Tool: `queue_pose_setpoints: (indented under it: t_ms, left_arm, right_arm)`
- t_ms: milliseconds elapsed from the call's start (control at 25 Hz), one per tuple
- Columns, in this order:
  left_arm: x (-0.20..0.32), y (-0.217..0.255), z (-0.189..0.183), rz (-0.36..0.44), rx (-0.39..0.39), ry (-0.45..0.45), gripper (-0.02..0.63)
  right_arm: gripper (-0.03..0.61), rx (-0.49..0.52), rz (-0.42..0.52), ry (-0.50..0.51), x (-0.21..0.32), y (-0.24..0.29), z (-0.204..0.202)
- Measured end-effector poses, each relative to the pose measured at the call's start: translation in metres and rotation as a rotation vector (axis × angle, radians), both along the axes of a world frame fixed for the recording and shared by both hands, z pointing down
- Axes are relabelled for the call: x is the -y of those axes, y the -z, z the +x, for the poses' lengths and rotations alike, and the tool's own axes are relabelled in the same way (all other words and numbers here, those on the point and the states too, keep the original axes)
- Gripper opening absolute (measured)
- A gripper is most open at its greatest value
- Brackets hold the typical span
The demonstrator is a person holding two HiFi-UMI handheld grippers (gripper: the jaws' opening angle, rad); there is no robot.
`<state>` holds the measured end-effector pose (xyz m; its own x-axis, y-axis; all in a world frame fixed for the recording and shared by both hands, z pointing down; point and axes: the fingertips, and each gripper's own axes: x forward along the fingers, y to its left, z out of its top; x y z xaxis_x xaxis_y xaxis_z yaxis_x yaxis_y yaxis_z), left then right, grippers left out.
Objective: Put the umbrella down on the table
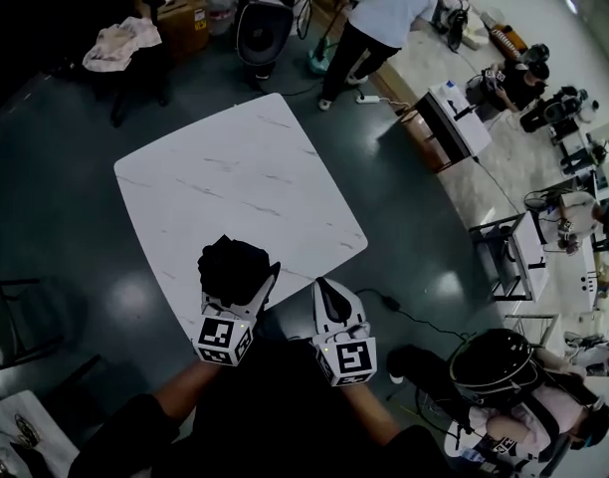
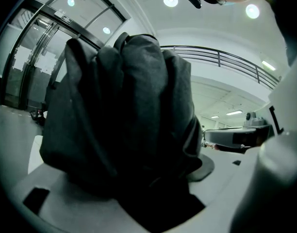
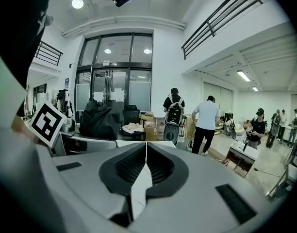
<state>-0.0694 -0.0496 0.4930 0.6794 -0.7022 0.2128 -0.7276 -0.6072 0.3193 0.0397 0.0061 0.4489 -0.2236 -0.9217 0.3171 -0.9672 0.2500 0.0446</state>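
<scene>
A folded black umbrella (image 1: 231, 269) is held bunched in my left gripper (image 1: 237, 285), over the near edge of the white marble table (image 1: 235, 177). In the left gripper view the dark umbrella fabric (image 2: 124, 115) fills the space between the jaws, and the jaws are shut on it. My right gripper (image 1: 330, 301) hovers just right of it at the table's near corner. Its jaws meet with nothing between them in the right gripper view (image 3: 145, 166), where the umbrella (image 3: 97, 119) shows at the left.
A person (image 1: 379, 23) stands beyond the table's far right corner beside a fan-like machine (image 1: 265, 23). A dark chair with cloth (image 1: 125, 53) stands at the far left. Another person (image 1: 523, 406) sits at the near right. Cables (image 1: 404, 312) lie on the floor.
</scene>
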Motion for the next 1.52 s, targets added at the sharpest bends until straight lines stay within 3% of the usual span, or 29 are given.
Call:
queue_pose_setpoints:
  t_ms: [320,480,720,880,1120,1320,1520]
  left_arm:
    - [0.028,-0.033,0.018,-0.086,0.022,-0.007,0.368]
    - [0.044,-0.046,0.029,-0.140,0.038,-0.012,0.368]
    - [0.074,-0.068,0.033,-0.252,0.062,0.111,0.368]
    - [0.096,-0.093,0.053,-0.298,0.095,0.132,0.368]
    - [0.120,-0.160,0.085,-0.507,0.050,0.142,0.367]
    - [0.129,-0.197,0.096,-0.563,0.155,0.139,0.367]
    - [0.139,-0.234,0.107,-0.676,0.167,0.160,0.367]
  right_arm:
    - [0.017,0.046,-0.009,0.008,0.034,-0.010,0.014]
    - [0.017,0.074,0.011,0.070,0.070,-0.010,0.021]
    - [0.017,0.107,-0.018,0.157,0.121,-0.028,0.041]
    - [0.017,0.124,-0.051,0.232,0.149,-0.042,0.049]
    - [0.017,0.158,-0.068,0.279,0.186,-0.053,0.070]
    - [0.017,0.188,-0.112,0.304,0.208,-0.070,0.084]
    - [0.017,0.179,-0.186,0.362,0.224,-0.101,0.091]
